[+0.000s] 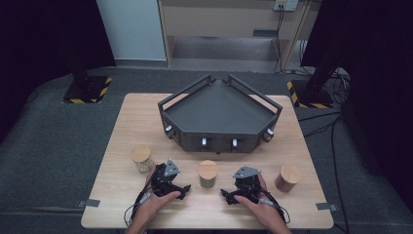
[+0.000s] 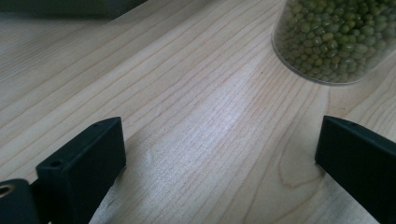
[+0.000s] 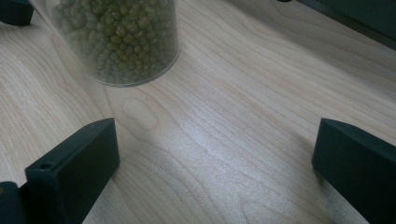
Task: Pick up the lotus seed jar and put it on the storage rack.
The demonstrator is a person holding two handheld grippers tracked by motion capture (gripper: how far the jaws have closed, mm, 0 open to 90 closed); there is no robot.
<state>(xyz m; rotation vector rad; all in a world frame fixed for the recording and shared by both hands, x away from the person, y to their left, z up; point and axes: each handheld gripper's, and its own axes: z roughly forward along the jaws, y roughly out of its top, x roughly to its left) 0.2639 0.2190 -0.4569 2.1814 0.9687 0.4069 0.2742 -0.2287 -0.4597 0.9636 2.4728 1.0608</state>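
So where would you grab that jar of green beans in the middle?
Around the clear round wall of the jar of green beans, below its wooden lid, coming level from the near side. It stands upright, and both open grippers, left and right, flank it.

My left hand-held gripper [image 1: 181, 190] is a matte black, blocky tool with a grey three-cornered plate on top, small dark dots at the plate's corners. A thin black cable trails back from it in a loop beside my bare forearm. My right hand-held gripper [image 1: 230, 196] is built the same: black body, grey triangular plate, black cable curling past my wrist. No sleeves reach my wrists. In the left gripper view my two jaws are thick, flat-faced black blocks with squared edges; the one at the left has a small round hole in its top face. The right gripper view shows the same pair, again with a hole.
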